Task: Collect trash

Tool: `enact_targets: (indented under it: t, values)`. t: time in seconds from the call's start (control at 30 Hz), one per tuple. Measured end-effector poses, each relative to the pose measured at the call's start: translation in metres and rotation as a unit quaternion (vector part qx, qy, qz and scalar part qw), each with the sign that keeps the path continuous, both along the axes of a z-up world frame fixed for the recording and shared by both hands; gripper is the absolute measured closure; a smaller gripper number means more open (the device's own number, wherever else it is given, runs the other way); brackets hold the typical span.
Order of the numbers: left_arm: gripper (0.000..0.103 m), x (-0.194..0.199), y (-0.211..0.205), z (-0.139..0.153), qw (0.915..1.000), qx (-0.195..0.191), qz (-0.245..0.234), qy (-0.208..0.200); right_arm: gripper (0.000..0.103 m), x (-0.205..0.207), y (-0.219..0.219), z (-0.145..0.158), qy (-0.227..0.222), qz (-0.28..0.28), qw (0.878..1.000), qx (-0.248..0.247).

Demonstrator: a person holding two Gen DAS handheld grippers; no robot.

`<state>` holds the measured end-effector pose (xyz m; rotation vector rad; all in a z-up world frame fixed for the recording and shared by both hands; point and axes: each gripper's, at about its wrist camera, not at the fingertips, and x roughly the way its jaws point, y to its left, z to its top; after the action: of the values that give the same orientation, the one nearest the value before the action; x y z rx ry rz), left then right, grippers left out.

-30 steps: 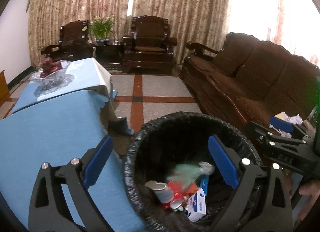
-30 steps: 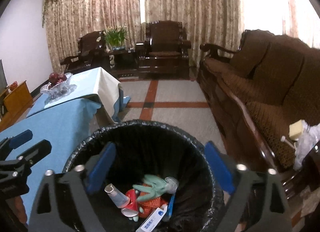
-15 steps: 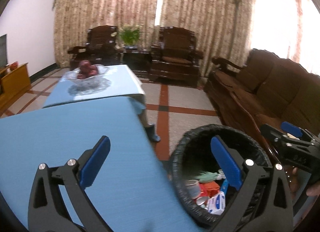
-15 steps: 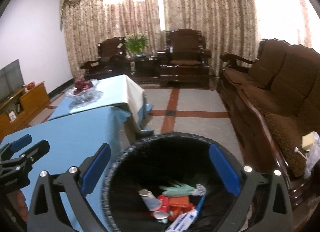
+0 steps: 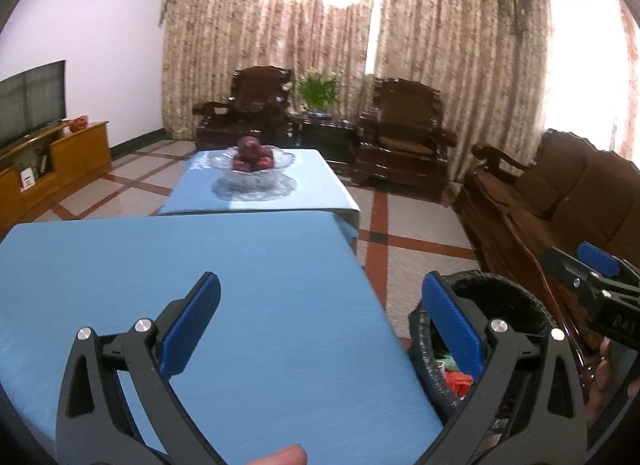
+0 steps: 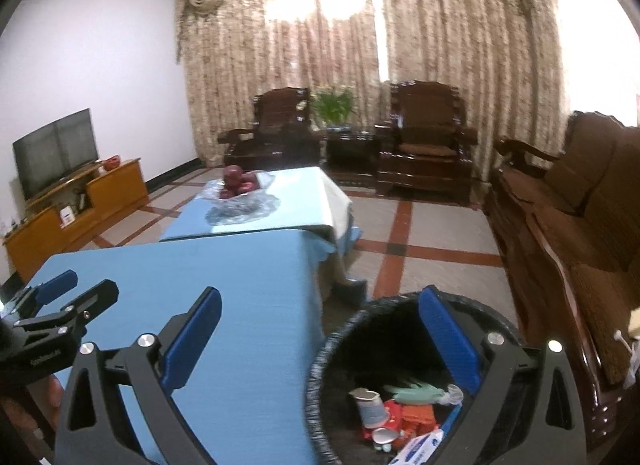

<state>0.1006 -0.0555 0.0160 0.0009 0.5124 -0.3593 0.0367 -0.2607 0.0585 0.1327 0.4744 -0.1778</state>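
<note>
Both cameras have lifted and swung away from the bin since a second ago: it filled the lower middle of each view then and now sits low and to the right. We record the trash bin (image 6: 404, 349), black-lined, on the floor beneath our right gripper (image 6: 320, 349), whose jaws stand wide apart and hold nothing. Inside lies the collected trash (image 6: 400, 413): a paper cup, red and orange wrappers, a pale green item, a white-and-blue box. Our left gripper (image 5: 320, 335) is likewise spread and empty, over the near table (image 5: 200, 265), with the bin just beyond its right finger. That blue cloth shows no litter ahead of either gripper. Farther forward, the second table carries only a glass fruit bowl (image 5: 252, 163). Off to the far right, on the sofa (image 6: 580, 225), pale objects show at the frame edge; we cannot tell whether they are trash. We judge collection largely done, pending that check
</note>
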Motion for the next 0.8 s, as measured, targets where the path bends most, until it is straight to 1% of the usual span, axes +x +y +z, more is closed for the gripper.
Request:
enact_targets:
  t: [0.2,0.4,0.53,0.8]
  values:
    - [0.005,-0.016,0.031,0.020,0.9994,0.002,0.027,-0.019,0.006,-0.004,0.033,0.013,-0.014,0.027,0.999,-0.014]
    - [0.005,-0.034,0.052,0.030,0.9986,0.003,0.040,-0.034,0.006,-0.007,0.054,0.018,-0.021,0.044,0.999,-0.018]
    - [0.005,-0.041,0.058,0.033,0.9983,0.001,0.044,-0.039,0.006,-0.010,0.064,0.020,-0.022,0.051,0.998,-0.025]
    - [0.005,-0.049,0.063,0.040,0.9973,0.001,0.054,-0.050,0.006,-0.013,0.068,0.027,-0.032,0.056,0.997,-0.031]
